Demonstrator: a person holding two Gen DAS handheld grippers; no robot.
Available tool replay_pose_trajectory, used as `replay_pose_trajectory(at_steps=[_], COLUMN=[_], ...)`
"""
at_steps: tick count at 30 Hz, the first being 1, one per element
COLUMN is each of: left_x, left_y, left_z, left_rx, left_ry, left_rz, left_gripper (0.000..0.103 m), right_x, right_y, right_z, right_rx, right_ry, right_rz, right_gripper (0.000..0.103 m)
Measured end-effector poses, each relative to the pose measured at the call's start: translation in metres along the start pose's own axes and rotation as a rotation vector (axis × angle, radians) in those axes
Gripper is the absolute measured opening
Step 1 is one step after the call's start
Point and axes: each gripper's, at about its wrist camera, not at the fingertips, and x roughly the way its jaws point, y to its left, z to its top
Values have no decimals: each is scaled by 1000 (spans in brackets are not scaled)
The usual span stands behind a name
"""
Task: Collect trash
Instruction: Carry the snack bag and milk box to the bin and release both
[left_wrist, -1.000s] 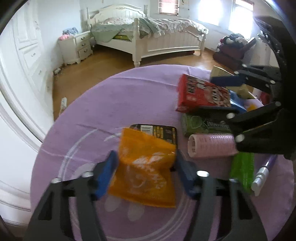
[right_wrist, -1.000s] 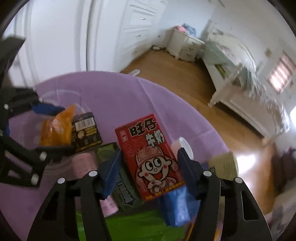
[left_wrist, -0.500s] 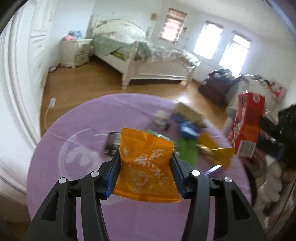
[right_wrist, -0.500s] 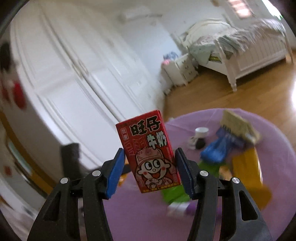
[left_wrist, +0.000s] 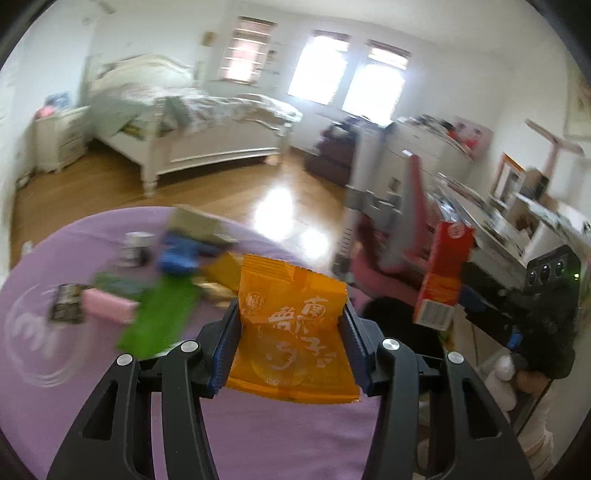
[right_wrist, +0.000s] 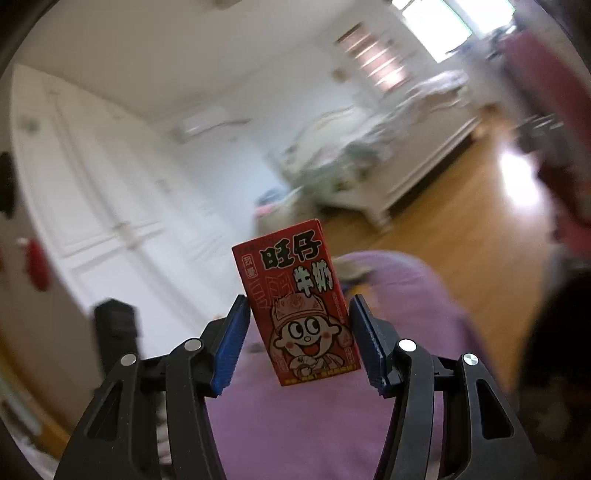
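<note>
My left gripper (left_wrist: 290, 341) is shut on an orange snack packet (left_wrist: 291, 332) and holds it above the purple round table (left_wrist: 258, 435). My right gripper (right_wrist: 299, 345) is shut on a red milk carton (right_wrist: 299, 306) with a cartoon face, held upright in the air above the table (right_wrist: 314, 424). The carton also shows in the left wrist view (left_wrist: 441, 273), off the table's right side. More trash lies on the table: a green wrapper (left_wrist: 159, 317), a pink roll (left_wrist: 109, 310), a blue wrapper (left_wrist: 177, 254), a yellow packet (left_wrist: 221, 271) and a dark packet (left_wrist: 66, 306).
A white bed (left_wrist: 192, 129) stands at the back on a wooden floor (left_wrist: 221, 192). A cluttered desk (left_wrist: 480, 221) and a pink chair (left_wrist: 391, 229) stand to the right. White wardrobe doors (right_wrist: 92, 206) fill the left of the right wrist view.
Both grippers closed on their items and lifted them off the table. They have swung to the right, away from the pile of trash.
</note>
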Motion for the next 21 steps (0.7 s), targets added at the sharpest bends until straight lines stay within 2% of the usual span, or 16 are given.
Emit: replay_pose_trajectory(at_steps=[6, 10, 15, 21], left_x=[55, 90, 133, 175], left_y=[-66, -108, -146, -168], left_z=[-8, -19, -34, -56], left_rx=[77, 114, 166, 193], left_ry=[70, 127, 201, 289], left_rz=[-124, -199, -266, -294], left_gripper=[51, 51, 51, 51], right_x=[-53, -70, -83, -92], right_y=[-54, -87, -124, -164], right_z=[-10, -23, -42, -64], right_rx=[44, 81, 133, 208], right_ry=[-84, -109, -125, -113], right_rz=[-221, -322, -423, -496], right_gripper=[56, 56, 56, 56])
